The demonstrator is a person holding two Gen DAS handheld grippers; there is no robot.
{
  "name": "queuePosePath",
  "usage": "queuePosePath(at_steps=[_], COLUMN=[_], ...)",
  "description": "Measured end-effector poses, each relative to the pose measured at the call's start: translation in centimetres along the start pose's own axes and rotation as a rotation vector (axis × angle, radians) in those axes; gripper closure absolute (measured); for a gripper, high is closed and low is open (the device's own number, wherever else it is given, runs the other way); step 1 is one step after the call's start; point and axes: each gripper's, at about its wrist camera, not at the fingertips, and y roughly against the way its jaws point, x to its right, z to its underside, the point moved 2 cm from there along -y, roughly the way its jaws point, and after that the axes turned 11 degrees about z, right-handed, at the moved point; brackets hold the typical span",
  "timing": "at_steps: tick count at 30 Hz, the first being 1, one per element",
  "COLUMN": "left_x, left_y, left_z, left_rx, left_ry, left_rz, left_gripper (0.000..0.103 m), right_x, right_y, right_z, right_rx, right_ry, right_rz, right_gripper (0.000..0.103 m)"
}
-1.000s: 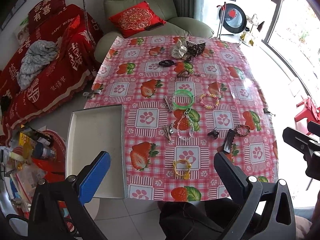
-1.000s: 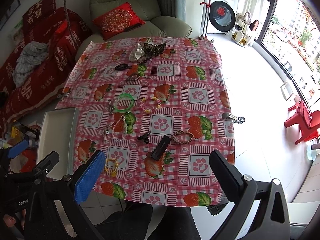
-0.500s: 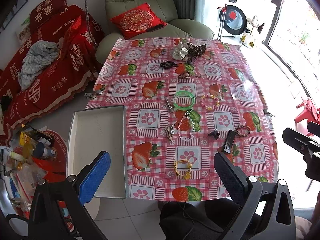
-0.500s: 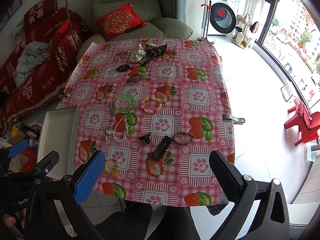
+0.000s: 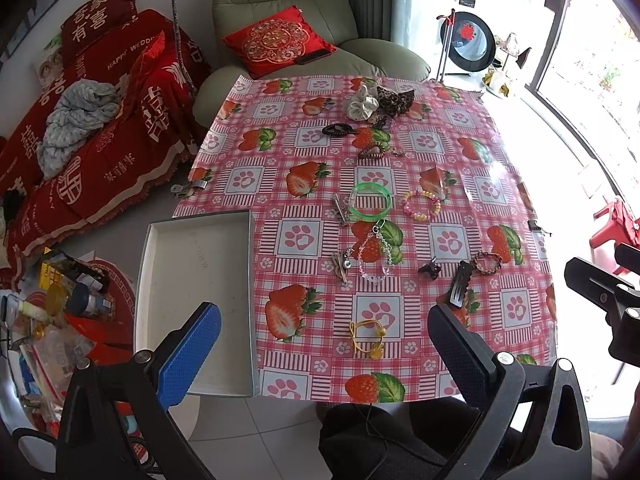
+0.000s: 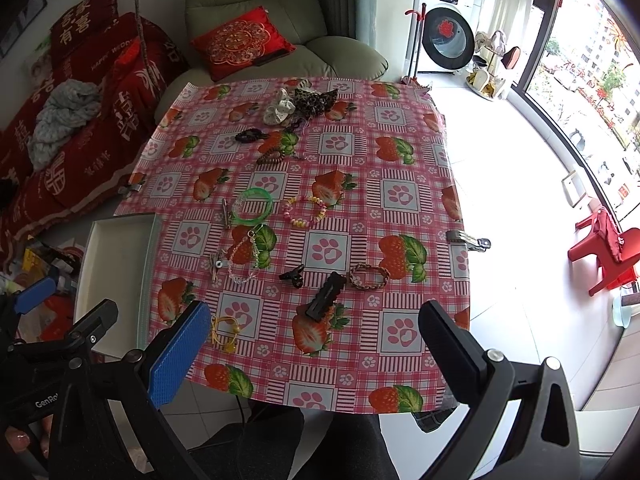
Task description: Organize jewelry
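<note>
- Living room: green armchair with a red cushion behind the table, red-covered sofa to its left, washing machine at the back by the window.
- Table wears a pink checked cloth with strawberries and paw prints; the jewelry is scattered across it. Landmark for everything below: green bangle, lying flat near the cloth's middle.
- Just right of the bangle: pink-and-yellow bead bracelet, apart from it.
- Just left of the bangle: small metal clip.
- Nearer the camera than the bangle: clear bead chain, top end close to the bangle's rim; cannot tell if they touch.
- Near-right of the bangle: small black claw clip, long black hair clip, brown braided bracelet, grouped close together.
- Well nearer than the bangle, by the near cloth edge: yellow cord bracelet.
- Beyond the bangle: brown beaded loop, black hair tie; further still, white scrunchie touching a leopard-print scrunchie.
- Left and nearer than the bangle: white tray at the table's left edge, nothing visible in it.
- Left gripper: fingers spread wide, holding nothing, hovers off the near edge between tray and yellow cord bracelet.
- Right gripper: fingers spread wide, holding nothing, hovers off the near edge; long black hair clip sits between its fingers in view.
</note>
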Motion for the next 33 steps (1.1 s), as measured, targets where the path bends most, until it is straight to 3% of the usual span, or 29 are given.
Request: queuePosePath(at_steps=[33], left_x=[-0.31], left_y=[0.23], left_z=[0.06], left_rx=[0.002], left_ry=[0.001], left_rz=[0.000], left_gripper=[0.000], right_x=[-0.29], right_y=[0.01], right_z=[0.13], right_rx=[0.004], right_ry=[-0.001], right_rz=[0.002], right_gripper=[0.000])
